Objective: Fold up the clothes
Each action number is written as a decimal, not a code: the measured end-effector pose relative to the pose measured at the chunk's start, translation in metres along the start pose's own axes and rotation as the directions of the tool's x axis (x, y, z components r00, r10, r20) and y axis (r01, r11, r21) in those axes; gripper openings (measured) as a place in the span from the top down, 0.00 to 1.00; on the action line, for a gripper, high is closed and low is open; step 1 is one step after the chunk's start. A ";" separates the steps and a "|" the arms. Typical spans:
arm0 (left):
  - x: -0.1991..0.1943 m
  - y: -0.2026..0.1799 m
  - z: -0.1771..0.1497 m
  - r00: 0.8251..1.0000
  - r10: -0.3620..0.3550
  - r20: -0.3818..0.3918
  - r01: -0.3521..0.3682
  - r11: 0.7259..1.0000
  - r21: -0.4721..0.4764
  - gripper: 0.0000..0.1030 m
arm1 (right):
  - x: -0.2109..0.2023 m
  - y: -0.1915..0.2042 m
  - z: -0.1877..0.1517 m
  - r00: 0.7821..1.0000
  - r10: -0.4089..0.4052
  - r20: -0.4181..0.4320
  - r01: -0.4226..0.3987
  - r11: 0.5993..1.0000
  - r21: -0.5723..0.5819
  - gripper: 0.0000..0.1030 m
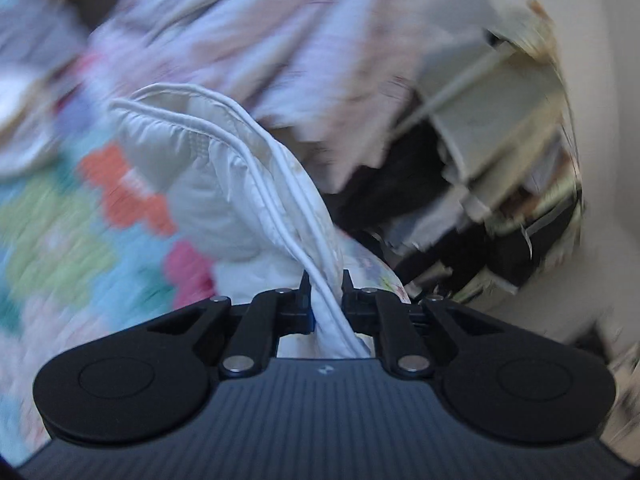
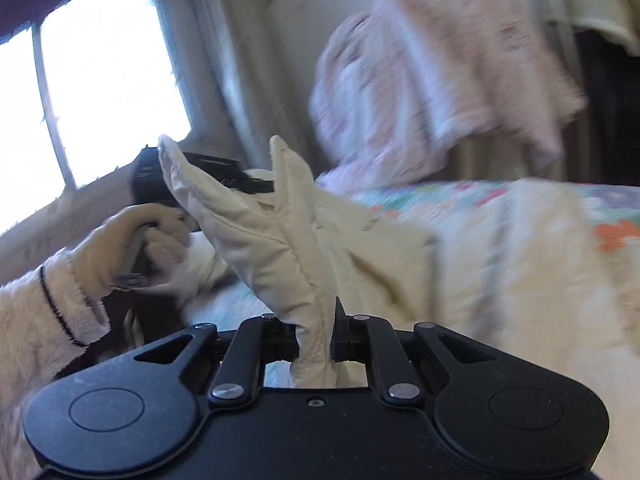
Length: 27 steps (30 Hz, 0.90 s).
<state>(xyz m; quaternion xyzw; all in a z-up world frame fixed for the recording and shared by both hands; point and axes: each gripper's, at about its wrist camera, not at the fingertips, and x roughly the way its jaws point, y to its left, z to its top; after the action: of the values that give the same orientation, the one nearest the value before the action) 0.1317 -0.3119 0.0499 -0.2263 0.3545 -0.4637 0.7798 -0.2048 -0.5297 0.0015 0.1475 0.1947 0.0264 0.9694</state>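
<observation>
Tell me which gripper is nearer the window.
Left. In the right wrist view, the left gripper is held up right in front of the window; the right gripper sits farther back, facing it. Both clamp the cream garment.

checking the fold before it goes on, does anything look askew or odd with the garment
Nothing damaged. The cream garment hangs bunched and twisted between the left tongs and right tongs, not spread flat.

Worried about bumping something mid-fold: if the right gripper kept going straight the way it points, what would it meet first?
Probably the cream padded garment clamped in the right gripper, bunched ahead of its fingers. Beyond that, likely the patchwork quilt and the pink patterned cloth; blur leaves depth unclear.
</observation>
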 end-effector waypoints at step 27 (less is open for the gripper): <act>0.267 -0.182 -0.110 0.925 -0.069 -0.373 0.271 0.809 0.521 0.66 | -0.090 -0.177 -0.073 0.937 -0.341 -0.081 0.339 0.822 0.458 0.84</act>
<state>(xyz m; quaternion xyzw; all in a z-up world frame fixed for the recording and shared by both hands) 0.0302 -0.6359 0.0115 0.0656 0.3076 -0.6479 0.6938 -0.3174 -0.6878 -0.0822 0.3381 0.2165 -0.1943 0.8950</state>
